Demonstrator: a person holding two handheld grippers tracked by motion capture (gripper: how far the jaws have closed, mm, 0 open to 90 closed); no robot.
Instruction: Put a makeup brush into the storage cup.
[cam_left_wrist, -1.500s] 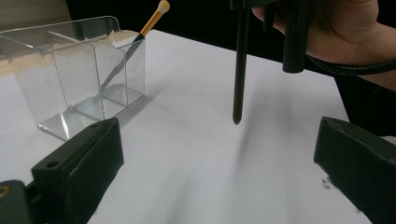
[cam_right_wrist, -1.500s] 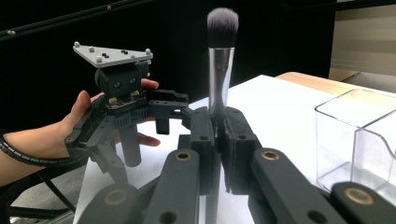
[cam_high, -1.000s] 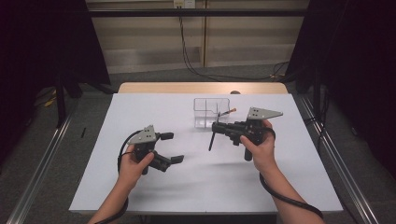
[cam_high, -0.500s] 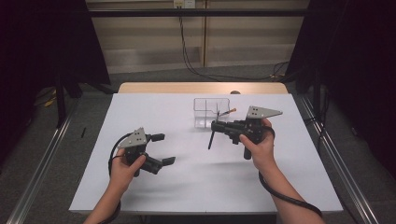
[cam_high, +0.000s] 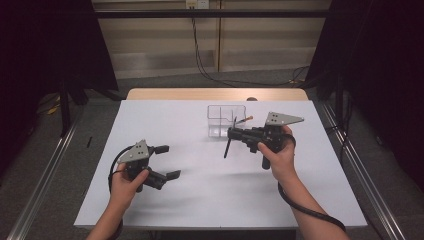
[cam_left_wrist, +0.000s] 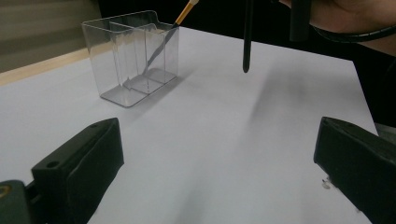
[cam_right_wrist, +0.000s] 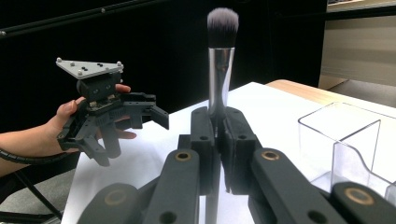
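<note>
My right gripper hovers just in front of a clear divided organizer, shut on a makeup brush. In the right gripper view the brush stands upright between the closed jaws, grey bristles on top. Its black handle hangs down, ending above the table. A thin orange-tipped brush leans in the organizer, slanting up to its orange end. My left gripper is held over the table's left front, jaws wide open with nothing between them.
The white table spreads between the two hands. A wooden strip runs along its far edge. Black curtains and dark floor surround it. From the right gripper view, the left gripper shows farther off in a hand.
My left hand has drifted left and slightly toward the near edge, jaws still open. The right gripper and its brush have stayed put.
</note>
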